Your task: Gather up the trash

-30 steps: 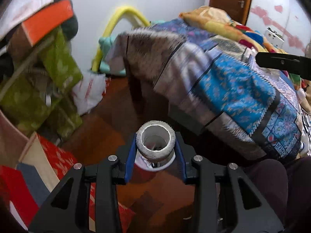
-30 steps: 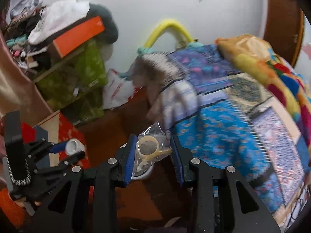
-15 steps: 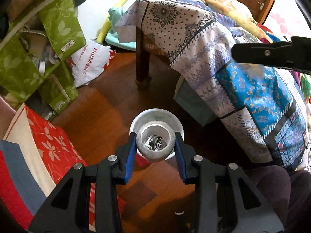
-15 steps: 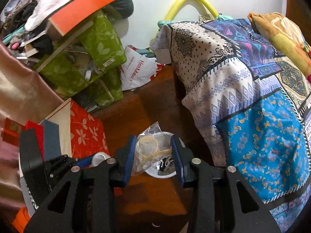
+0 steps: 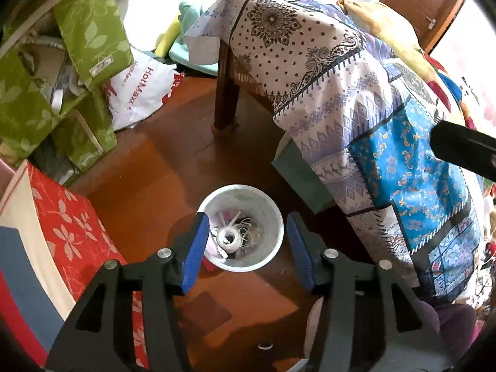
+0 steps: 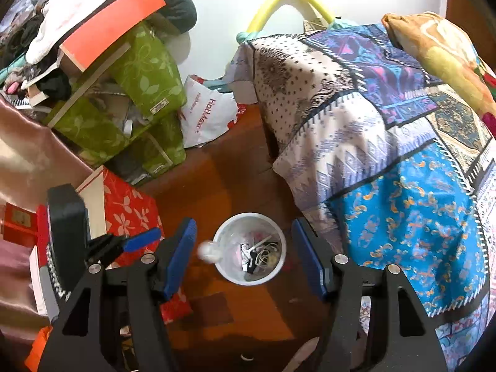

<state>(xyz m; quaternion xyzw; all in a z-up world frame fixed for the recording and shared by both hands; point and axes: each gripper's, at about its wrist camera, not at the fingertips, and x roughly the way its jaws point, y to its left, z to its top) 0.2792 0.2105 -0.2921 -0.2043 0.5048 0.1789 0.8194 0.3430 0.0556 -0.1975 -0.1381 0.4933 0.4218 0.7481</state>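
Both grippers hang over the bin (image 5: pixel 241 228), pointing steeply down, which puts whatever they let go straight above its mouth. In the left wrist view the left gripper (image 5: pixel 245 248) frames the bin at lower centre. Its fingers (image 5: pixel 193 249) are spreading, and nothing sits between them: the grip is released. In the right wrist view the right gripper (image 6: pixel 246 259) does the same at lower centre. Its fingers (image 6: pixel 179 260) are spreading too, also with nothing between them.

A pale blurred piece (image 6: pixel 207 251) shows at the bin's left rim in the right wrist view, just beside the right gripper's left finger. It looks like trash in mid-fall, though the blur hides what it is.

The bin is a white round tub standing on the wooden floor (image 5: pixel 148 167), near the draped bed (image 5: pixel 341 93) that fills the right of both frames. Inside lies a white roll (image 5: pixel 228 238) towards the left, with a tangle of thin loops (image 5: pixel 251 232) beside it. There are also dark scraps and some pinkish bits, too small to name. The bin looks partly filled, not full.

At upper left of both frames, green boxes (image 5: pixel 90 24) lean in a stack, with a white shopping bag (image 5: pixel 142 90) beside them. A red flowered box (image 5: pixel 71 226) stands at lower left.
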